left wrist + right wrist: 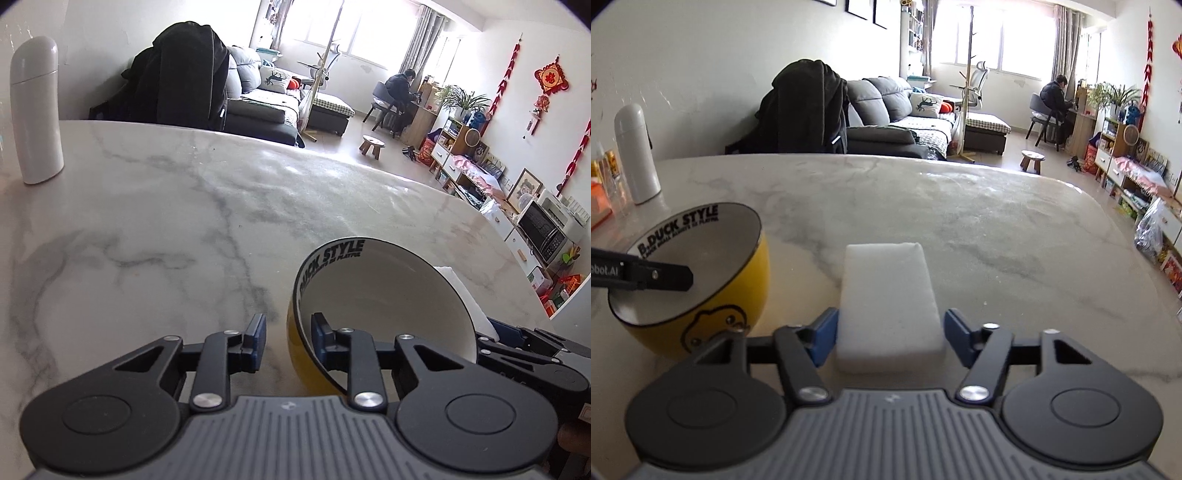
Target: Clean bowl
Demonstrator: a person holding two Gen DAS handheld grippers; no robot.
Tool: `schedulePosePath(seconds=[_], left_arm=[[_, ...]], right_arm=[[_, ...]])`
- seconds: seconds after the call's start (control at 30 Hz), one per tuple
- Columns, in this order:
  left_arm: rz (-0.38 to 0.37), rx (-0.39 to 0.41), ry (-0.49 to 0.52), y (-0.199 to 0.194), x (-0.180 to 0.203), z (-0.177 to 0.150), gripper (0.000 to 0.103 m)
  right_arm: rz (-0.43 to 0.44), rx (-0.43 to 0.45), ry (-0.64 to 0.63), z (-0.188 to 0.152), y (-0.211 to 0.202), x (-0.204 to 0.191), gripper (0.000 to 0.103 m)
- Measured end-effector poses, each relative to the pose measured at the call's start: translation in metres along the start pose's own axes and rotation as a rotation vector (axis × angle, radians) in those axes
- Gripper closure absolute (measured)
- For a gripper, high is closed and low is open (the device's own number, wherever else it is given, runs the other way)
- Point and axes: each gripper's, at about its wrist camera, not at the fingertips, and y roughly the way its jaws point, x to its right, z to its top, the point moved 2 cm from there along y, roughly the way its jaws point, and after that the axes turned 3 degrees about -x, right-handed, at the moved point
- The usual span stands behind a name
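Blue-padded fingers fill the foreground of both wrist views. On the left gripper (288,341) they straddle the near wall of the yellow bowl (384,299), one pad inside the white interior, the other outside; a gap shows on the outer side, so they look unclenched, not yet pinching. Straddling the rim is presumably meant to anchor the bowl while it is wiped.

In the right view the right gripper (889,334) has its fingers on either side of a white sponge (888,295) lying flat on the counter (997,229). The left pad seems to touch the sponge's side, while a sliver of space remains at the right pad, so the sponge is bracketed but not squeezed. It lies lengthwise between the pads, which suits a pinch across its short width.

The bowl sits just beside the sponge, to its left in the right view, tipped so its opening faces the sponge, with a duck printed on its side. Farther back, near the counter's far left edge, stands a white flask (637,155).
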Motion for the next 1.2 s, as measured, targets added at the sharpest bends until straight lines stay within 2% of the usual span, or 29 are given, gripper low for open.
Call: schedulePosePath(seconds=[0.13, 0.2, 0.33, 0.47, 0.57, 0.77, 0.87, 0.93, 1.1, 1.2], left_arm=[[-0.013, 0.004, -0.015, -0.003, -0.001, -0.002, 0.076], [-0.021, 0.003, -0.023, -0.002, -0.004, -0.002, 0.076], [0.0, 0.008, -0.008, -0.002, -0.003, -0.004, 0.073], [0.024, 0.015, -0.001, -0.001, -0.004, -0.005, 0.069], [0.033, 0.016, -0.008, -0.001, -0.007, -0.006, 0.068], [0.079, 0.025, 0.01, -0.002, -0.012, -0.007, 0.067], [0.113, 0.036, 0.037, -0.004, -0.01, -0.01, 0.067], [0.121, 0.038, 0.048, -0.004, -0.009, -0.011, 0.067], [0.141, 0.044, 0.07, -0.006, -0.007, -0.014, 0.067], [0.139, 0.045, 0.076, -0.005, -0.007, -0.014, 0.067]], right_arm=[[0.062, 0.017, 0.066, 0.003, -0.005, 0.008, 0.044], [0.146, 0.024, 0.132, 0.005, -0.01, 0.013, 0.044], [0.376, 0.015, 0.308, 0.01, -0.017, 0.024, 0.044], [0.516, 0.005, 0.434, 0.013, -0.019, 0.029, 0.044], [0.624, -0.02, 0.547, 0.012, -0.015, 0.031, 0.044], [0.838, -0.142, 0.837, -0.006, 0.013, 0.035, 0.044], [0.876, -0.196, 0.923, -0.014, 0.023, 0.033, 0.044], [0.878, -0.203, 0.931, -0.015, 0.025, 0.029, 0.044], [0.891, -0.158, 0.859, 0.003, 0.012, 0.017, 0.044], [0.849, -0.119, 0.766, 0.013, 0.001, 0.008, 0.044]])
